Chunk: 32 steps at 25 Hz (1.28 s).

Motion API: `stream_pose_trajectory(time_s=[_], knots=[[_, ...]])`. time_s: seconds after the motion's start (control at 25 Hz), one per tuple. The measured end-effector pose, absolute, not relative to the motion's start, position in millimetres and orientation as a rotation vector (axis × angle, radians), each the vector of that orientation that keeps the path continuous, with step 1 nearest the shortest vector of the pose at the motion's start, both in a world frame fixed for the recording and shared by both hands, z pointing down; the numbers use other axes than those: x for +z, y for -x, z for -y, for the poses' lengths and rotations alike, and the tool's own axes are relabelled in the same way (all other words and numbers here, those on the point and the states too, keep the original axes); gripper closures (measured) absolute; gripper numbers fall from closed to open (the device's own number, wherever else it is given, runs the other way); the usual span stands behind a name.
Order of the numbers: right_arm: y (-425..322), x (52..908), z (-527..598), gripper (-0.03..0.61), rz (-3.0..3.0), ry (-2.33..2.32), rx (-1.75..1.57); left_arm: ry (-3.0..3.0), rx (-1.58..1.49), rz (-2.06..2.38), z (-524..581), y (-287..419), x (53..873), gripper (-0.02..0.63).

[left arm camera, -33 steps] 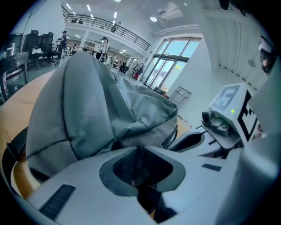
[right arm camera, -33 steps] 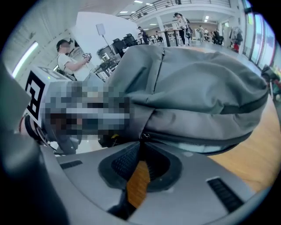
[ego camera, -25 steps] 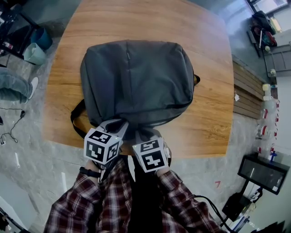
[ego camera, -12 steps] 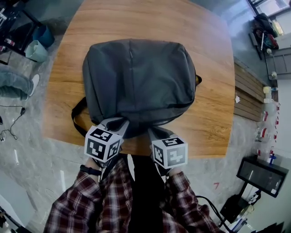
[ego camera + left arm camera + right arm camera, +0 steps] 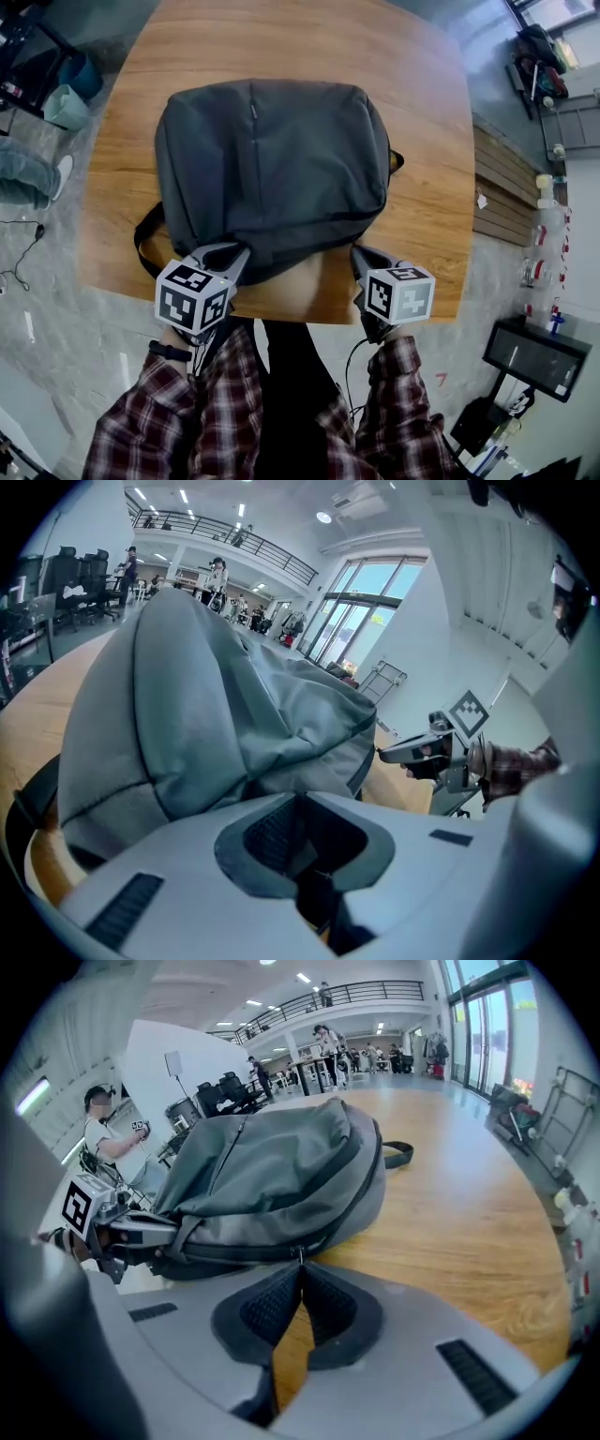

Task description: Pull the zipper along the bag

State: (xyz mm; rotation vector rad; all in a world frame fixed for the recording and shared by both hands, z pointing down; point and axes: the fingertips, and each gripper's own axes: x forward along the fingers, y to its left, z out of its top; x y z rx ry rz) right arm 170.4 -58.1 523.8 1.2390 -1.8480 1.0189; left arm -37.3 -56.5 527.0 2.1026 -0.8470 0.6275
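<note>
Head view: my right gripper [image 5: 362,259] has slid out to the right along the near edge of the soft grey cloth backpack [image 5: 272,178], which lies flat on the brown wooden table [image 5: 422,141]; my left gripper [image 5: 225,255] has stayed at the near left corner; so I think the zip is moving along.

Left gripper view: the jaws are narrow and look pinched on a fold of the backpack, holding it steady; no zip shows here.

Right gripper view: only here do I see the small metal zipper pull [image 5: 300,1256]; it is squeezed between tightly closed jaws, low on the backpack's edge.
</note>
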Motion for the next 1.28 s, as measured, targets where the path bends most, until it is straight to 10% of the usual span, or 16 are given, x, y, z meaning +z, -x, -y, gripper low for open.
stream_pose_trajectory(time_s=[1.28], knots=[[-67, 529, 8, 0.566, 1.994, -0.937, 1.049, -2.249, 0.610, 0.853, 101, -76, 503, 0.571]])
